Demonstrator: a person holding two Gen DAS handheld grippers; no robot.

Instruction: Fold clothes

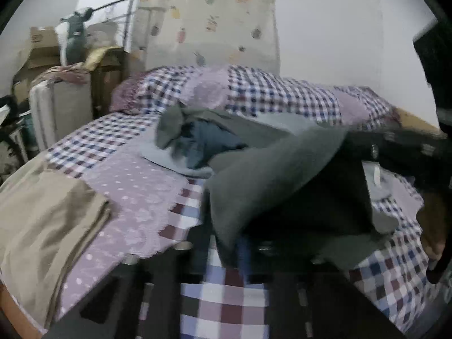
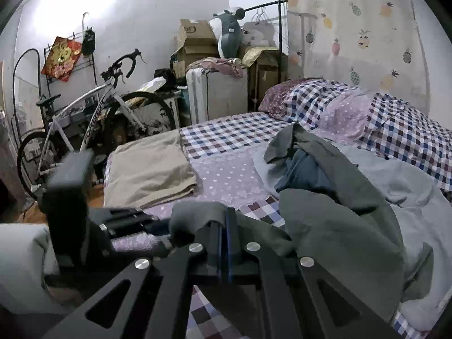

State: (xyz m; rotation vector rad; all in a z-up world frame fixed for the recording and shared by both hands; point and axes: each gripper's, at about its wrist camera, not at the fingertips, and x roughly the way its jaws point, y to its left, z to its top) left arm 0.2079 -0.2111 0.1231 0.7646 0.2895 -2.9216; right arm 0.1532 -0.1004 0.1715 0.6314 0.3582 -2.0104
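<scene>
A dark grey garment (image 2: 339, 234) lies rumpled on the checked bedspread (image 2: 226, 132), its edge pinched between the right gripper (image 2: 224, 226)'s closed fingers. The left gripper (image 1: 223, 257) is blurred and cloth-covered; I cannot tell its state. Folded beige cloth (image 2: 149, 169) lies nearby.

Grey garment (image 2: 339, 226) lies crumpled, apparently over blue clothing (image 2: 302, 172), on the bed.

"FOREVER"-like lettering, partly legible, on bicycle frame (image 2: 93, 130).
</scene>
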